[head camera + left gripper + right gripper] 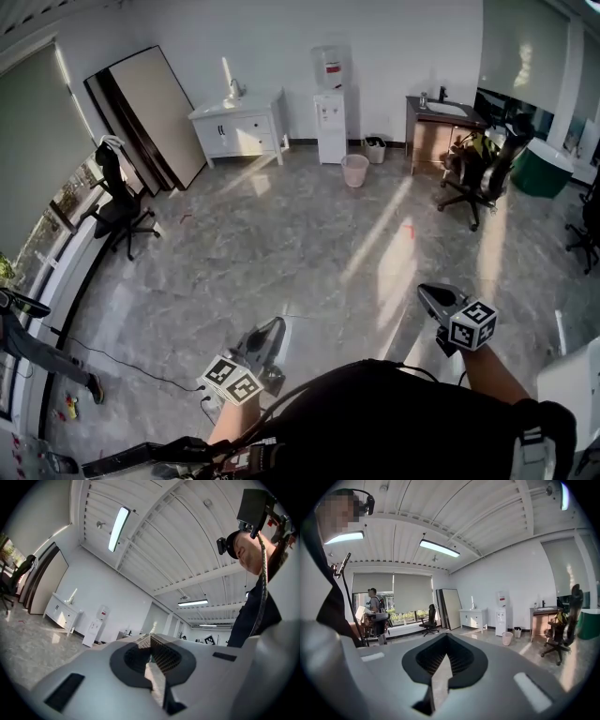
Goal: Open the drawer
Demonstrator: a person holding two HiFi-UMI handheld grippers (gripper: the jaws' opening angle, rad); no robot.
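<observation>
A white cabinet (pixel 239 128) with drawer fronts and a tap on top stands against the far wall, across a wide stretch of grey floor. It also shows in the left gripper view as the cabinet (pixel 63 613) and in the right gripper view as the cabinet (pixel 472 618); its drawers look closed. Both grippers are held low in front of the person, far from it. My left gripper (pixel 278 324) points at the floor ahead, jaws together, nothing in them (pixel 151 636). My right gripper (pixel 424 291) is likewise shut and empty (pixel 446 636).
A water dispenser (pixel 330 112) and a pink bin (pixel 354 170) stand right of the cabinet. A wooden sink unit (pixel 437 129) and an office chair (pixel 480 173) are at the right. Another chair (pixel 120 208) and a leaning board (pixel 150 112) are at the left. A cable (pixel 122 361) lies on the floor.
</observation>
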